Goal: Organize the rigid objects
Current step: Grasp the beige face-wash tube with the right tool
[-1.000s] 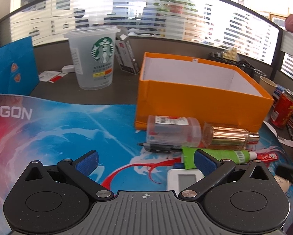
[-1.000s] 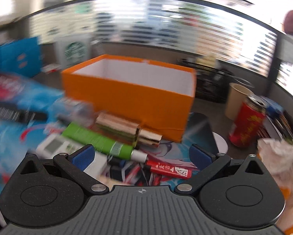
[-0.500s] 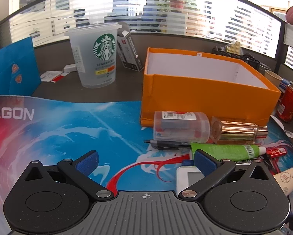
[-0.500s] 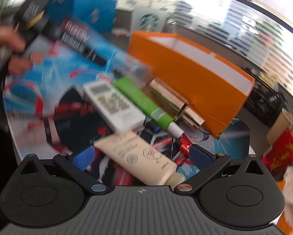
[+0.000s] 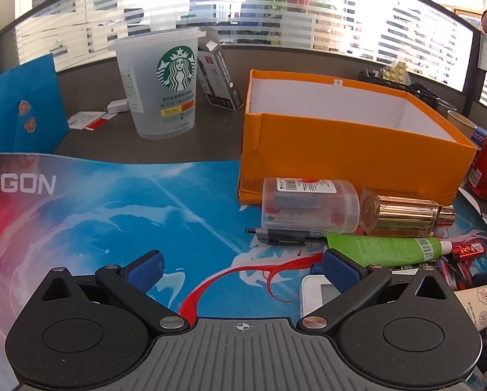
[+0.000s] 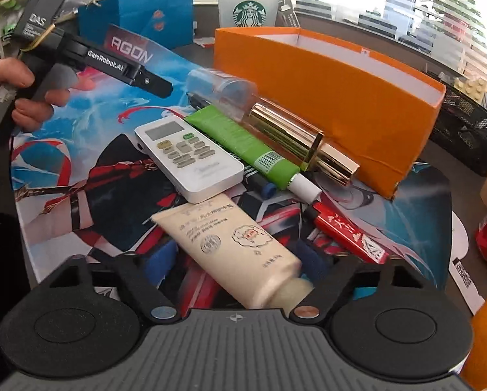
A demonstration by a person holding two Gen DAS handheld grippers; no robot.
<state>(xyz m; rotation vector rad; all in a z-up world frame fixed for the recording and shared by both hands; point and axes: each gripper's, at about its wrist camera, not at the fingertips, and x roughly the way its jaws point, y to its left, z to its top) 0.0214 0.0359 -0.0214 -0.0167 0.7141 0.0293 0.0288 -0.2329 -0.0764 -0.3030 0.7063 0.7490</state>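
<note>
Step in hand, as I judge it: pickup of the cream tube (image 6: pixel 233 247), first of the clutter bound for the orange box (image 6: pixel 351 104).

Right tool (image 6: pixel 240 259): jaws closing, one on each side of the cream tube near its cap end. Blue pads blurred; contact not confirmed, so I count it as not yet clenched.

Left tool (image 5: pixel 242 268): released, jaws wide, nothing between them, hovering over the printed mat (image 5: pixel 113 195) on the counter, short of the orange box. A hand (image 6: pixel 14 94) holds it by the handle.

Cream tube lies on the mat, in front of the orange box, nearest of the pile to the right tool. Between it and the box: white remote (image 6: pixel 188 156), green tube (image 6: pixel 243 143), gold bottle (image 6: pixel 302 140), clear cylinder (image 6: pixel 220 89); a red packet (image 6: pixel 351 234) off to the right.

Next move calls for a firm close on the soft tube body, a lift clear of the remote's corner, then carry over the box wall.

Legible text: "AGON" on the mat; "STARBUCKS" on the cup (image 5: pixel 160 84); "GenRobot.AI" and "DAS" on the left tool's body. Print on the cream tube too small to read.
</note>
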